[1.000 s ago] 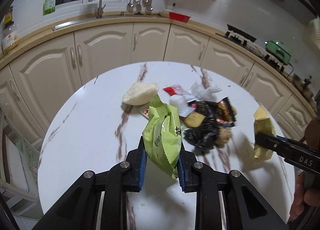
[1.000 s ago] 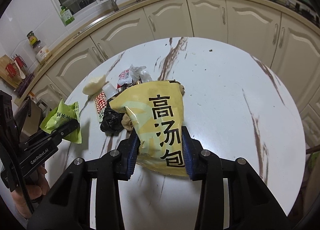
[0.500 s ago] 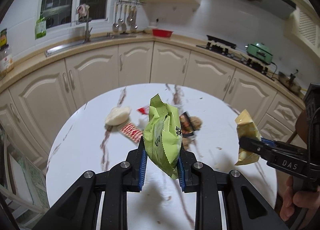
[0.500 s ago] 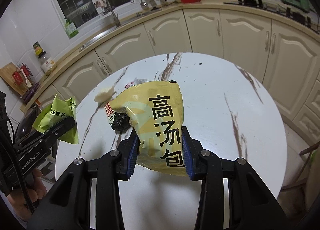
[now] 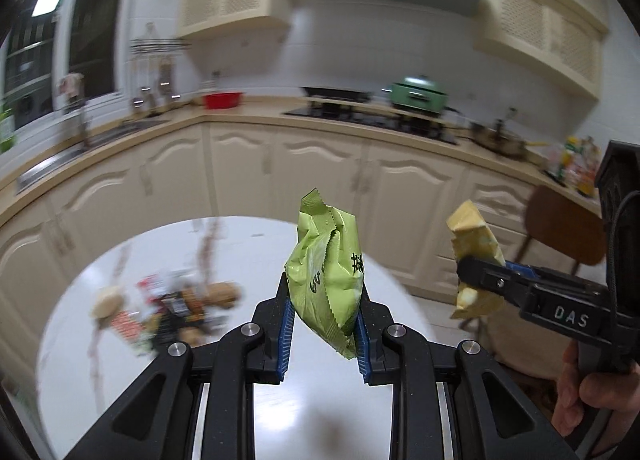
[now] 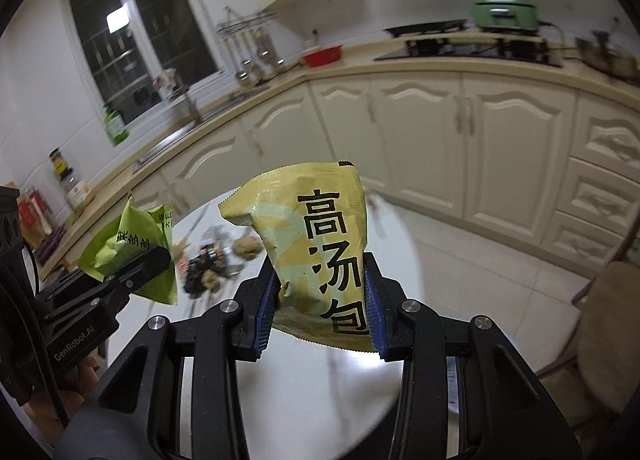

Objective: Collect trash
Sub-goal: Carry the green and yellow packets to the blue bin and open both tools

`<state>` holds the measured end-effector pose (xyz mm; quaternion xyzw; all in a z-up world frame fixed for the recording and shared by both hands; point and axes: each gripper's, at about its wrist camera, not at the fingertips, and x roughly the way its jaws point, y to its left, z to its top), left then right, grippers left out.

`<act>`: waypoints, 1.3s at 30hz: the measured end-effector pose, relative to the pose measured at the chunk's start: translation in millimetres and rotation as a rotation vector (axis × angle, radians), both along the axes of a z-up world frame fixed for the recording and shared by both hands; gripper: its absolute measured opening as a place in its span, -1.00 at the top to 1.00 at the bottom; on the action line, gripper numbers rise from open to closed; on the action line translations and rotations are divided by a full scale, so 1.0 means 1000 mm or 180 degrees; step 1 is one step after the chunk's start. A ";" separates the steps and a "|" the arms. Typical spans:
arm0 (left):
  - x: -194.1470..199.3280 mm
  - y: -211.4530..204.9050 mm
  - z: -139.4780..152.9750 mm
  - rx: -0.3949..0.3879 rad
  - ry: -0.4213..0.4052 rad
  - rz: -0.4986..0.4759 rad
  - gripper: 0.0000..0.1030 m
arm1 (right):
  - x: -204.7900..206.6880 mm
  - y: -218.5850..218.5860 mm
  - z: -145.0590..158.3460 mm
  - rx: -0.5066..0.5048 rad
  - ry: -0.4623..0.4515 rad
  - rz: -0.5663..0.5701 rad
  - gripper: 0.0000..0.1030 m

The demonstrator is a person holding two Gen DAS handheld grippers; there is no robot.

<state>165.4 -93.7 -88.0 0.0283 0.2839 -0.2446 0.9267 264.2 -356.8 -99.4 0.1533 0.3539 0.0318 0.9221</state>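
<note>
My left gripper (image 5: 322,314) is shut on a green snack wrapper (image 5: 326,272) and holds it high above the round white marble table (image 5: 248,244). My right gripper (image 6: 320,302) is shut on a yellow soup packet (image 6: 320,244) with black Chinese characters, also lifted above the table. The yellow packet also shows in the left wrist view (image 5: 474,256), and the green wrapper in the right wrist view (image 6: 136,244). A blurred pile of trash (image 5: 176,306) lies on the table's left part; it also shows in the right wrist view (image 6: 218,256).
Cream kitchen cabinets (image 5: 320,172) curve behind the table. A counter holds a red bowl (image 5: 223,100), a stove with a green pot (image 5: 418,94) and a sink (image 6: 192,120). A wooden chair (image 5: 566,230) stands at the right.
Both grippers have risen and tilted up with their packets still held. The table and the trash pile now sit lower and farther in both views.
</note>
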 end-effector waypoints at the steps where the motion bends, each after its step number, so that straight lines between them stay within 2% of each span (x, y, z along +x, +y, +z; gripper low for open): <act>1: 0.001 -0.011 0.000 0.0007 0.0002 -0.0061 0.57 | -0.005 -0.009 0.001 -0.0001 -0.0004 -0.0065 0.29; 6: -0.005 -0.074 -0.005 0.0030 0.0056 -0.0423 0.57 | -0.033 -0.068 -0.003 -0.0003 0.0041 -0.0477 0.29; 11: -0.003 -0.130 -0.023 0.0072 0.0256 -0.0700 0.57 | -0.056 -0.126 -0.028 0.0032 0.0233 -0.0823 0.29; 15: 0.009 -0.167 -0.045 0.0167 0.0462 -0.0849 0.57 | -0.063 -0.170 -0.065 0.0138 0.0475 -0.1045 0.29; 20: 0.030 -0.210 -0.078 0.0362 0.0742 -0.1008 0.57 | -0.061 -0.209 -0.118 0.0297 0.0767 -0.1157 0.28; 24: 0.064 -0.246 -0.102 0.0507 0.0991 -0.1057 0.57 | -0.059 -0.234 -0.164 0.0464 0.1002 -0.1196 0.29; 25: 0.085 -0.261 -0.103 0.0546 0.1040 -0.1056 0.57 | -0.058 -0.239 -0.174 0.0508 0.1057 -0.1203 0.28; 29: 0.126 -0.300 -0.126 0.0692 0.1259 -0.1064 0.57 | -0.050 -0.253 -0.210 0.0647 0.1234 -0.1218 0.28; 34: 0.163 -0.347 -0.154 0.0838 0.1435 -0.1054 0.56 | -0.040 -0.266 -0.241 0.0754 0.1383 -0.1216 0.28; 37: 0.176 -0.367 -0.171 0.0908 0.1501 -0.1035 0.49 | -0.035 -0.271 -0.253 0.0791 0.1436 -0.1205 0.28; 39: 0.184 -0.380 -0.180 0.1007 0.1543 -0.0991 0.30 | -0.031 -0.274 -0.262 0.0802 0.1484 -0.1198 0.24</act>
